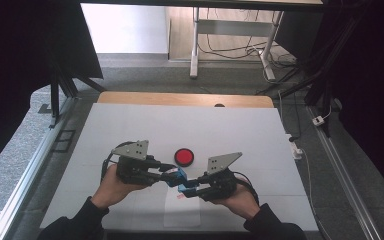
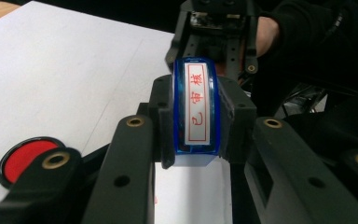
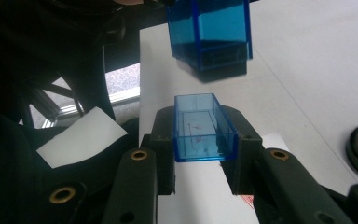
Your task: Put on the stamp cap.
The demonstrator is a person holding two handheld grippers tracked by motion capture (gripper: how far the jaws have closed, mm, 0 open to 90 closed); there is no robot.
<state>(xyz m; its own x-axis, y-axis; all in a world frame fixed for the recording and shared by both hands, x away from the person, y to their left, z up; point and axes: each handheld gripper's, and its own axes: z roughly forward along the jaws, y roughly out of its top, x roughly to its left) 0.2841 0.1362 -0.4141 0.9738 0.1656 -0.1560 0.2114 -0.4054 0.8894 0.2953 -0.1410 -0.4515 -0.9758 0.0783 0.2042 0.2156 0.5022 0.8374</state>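
Note:
My left gripper (image 1: 172, 175) is shut on a blue stamp (image 2: 196, 112), whose white face with red characters looks back at the left gripper view. In the high view the stamp (image 1: 180, 173) hangs a little above the table's front middle. Just below and in front of it, my right gripper (image 1: 186, 188) is shut on the stamp's clear blue cap (image 3: 205, 133), its hollow side turned up, with faint red ink marks inside. In the right gripper view the stamp (image 3: 209, 32) hovers close beyond the cap, apart from it.
A round red ink pad (image 1: 184, 157) in a black case lies on the white table cover (image 1: 130, 130) just behind the grippers. A small white paper sheet (image 1: 182, 212) with a red stamp print (image 1: 180, 196) lies under the hands near the front edge.

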